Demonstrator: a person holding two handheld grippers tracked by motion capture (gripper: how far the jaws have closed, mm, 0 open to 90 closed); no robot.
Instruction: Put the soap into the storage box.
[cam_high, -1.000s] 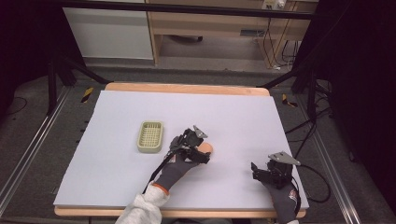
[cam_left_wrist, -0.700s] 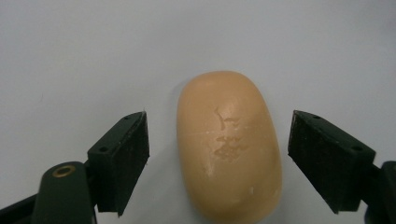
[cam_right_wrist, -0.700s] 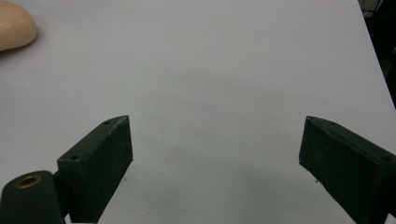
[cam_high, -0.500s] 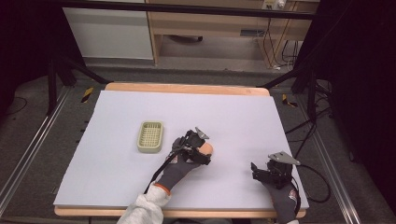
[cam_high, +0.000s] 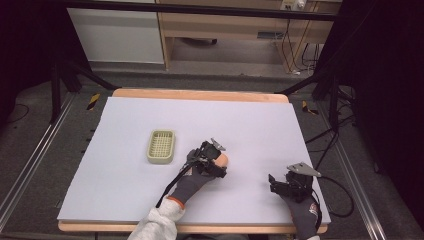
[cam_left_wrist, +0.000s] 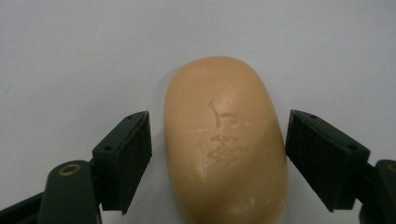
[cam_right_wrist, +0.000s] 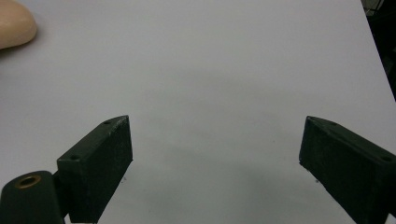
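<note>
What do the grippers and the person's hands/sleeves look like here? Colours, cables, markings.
Both hands wear dark grey gloves; the left glove has an orange cuff edge and meets a light grey sleeve. The left gripper and right gripper have black blocky jaws with small screw holes and a brass-coloured eyelet. A black cable trails from the right gripper, which carries a grey three-cornered plate.

Pale lavender-grey surface (cam_high: 250, 125) sitting on light wood board, wood edge (cam_high: 200, 94) showing along far side. Grey floor (cam_high: 60, 115) spreading around it, metal rails (cam_high: 25, 170) running along left and right. Black frame legs (cam_high: 75, 77) standing at far corners. White cabinet (cam_high: 115, 35) and wooden shelf unit (cam_high: 225, 30) standing beyond. Cables (cam_high: 295, 52) hanging near shelf unit. Dark drapes (cam_high: 390, 75) closing off right side.
</note>
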